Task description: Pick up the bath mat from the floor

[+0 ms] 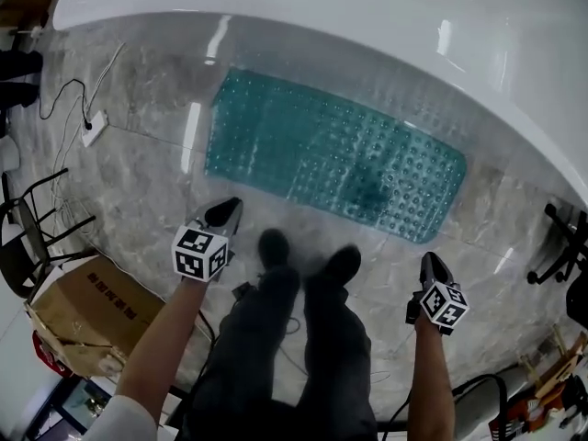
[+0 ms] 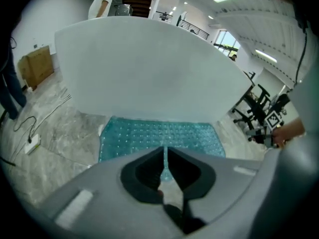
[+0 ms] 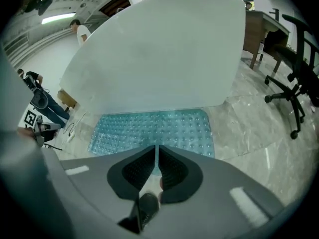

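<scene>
**A:** Head view first. Any sign of the bath mat (image 1: pixel 331 154)?

**B:** Lying flat on the marble floor (image 1: pixel 138 173), pressed along the foot of the white bathtub (image 1: pixel 367 26), just ahead of the shoes (image 1: pixel 274 246). Not lifted yet.

**A:** And the tools there?

**B:** Left gripper (image 1: pixel 223 213) just short of the mat's near left edge. Right gripper (image 1: pixel 434 266) near the mat's right end, a little further back. Both angled downward, neither touching the mat.

**A:** On to the left gripper view.

**B:** Jaws of the left gripper (image 2: pixel 165 151) all but together, only a thin slit between them and nothing in it. Teal mat (image 2: pixel 159 133) ahead of the tips, tub wall (image 2: pixel 144 68) rising behind.

**A:** Right gripper view?

**B:** Much the same. Right gripper (image 3: pixel 156 151) nearly closed and empty, mat (image 3: pixel 154 128) beyond the tips, an office chair (image 3: pixel 294 83) off to the side.

**A:** Step in hand, then?

**B:** Approach, by the look of it — no grasp begun. Next: spreading both pairs of jaws, dropping to the near edge, slipping one jaw under the thin rim at each end, then pinching. Probably best peeled up slowly and evenly — the mat could well cling to smooth stone.
</scene>
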`<control>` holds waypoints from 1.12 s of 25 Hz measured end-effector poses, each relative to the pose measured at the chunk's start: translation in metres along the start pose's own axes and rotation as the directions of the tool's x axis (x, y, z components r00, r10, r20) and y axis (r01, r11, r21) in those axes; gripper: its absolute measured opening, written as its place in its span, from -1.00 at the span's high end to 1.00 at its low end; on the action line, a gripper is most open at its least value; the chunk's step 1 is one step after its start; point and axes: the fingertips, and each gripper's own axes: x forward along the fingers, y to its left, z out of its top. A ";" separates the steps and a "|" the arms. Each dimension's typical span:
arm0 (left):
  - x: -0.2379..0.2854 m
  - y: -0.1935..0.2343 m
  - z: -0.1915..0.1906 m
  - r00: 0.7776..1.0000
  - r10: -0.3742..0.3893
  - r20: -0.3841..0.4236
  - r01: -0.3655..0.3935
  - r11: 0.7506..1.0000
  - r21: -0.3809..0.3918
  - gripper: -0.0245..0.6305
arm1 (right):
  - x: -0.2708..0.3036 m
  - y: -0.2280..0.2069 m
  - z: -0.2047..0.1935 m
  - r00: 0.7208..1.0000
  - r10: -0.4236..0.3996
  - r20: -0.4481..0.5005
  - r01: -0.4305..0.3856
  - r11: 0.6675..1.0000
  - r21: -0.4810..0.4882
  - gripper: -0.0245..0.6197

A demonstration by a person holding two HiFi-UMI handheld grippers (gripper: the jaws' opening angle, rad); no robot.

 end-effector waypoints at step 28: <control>0.230 0.281 -0.081 0.967 0.238 -0.093 -0.238 0.971 0.015 -0.09 | 0.243 -0.144 -0.014 1.000 -0.013 0.011 0.014 0.986 -0.163 0.43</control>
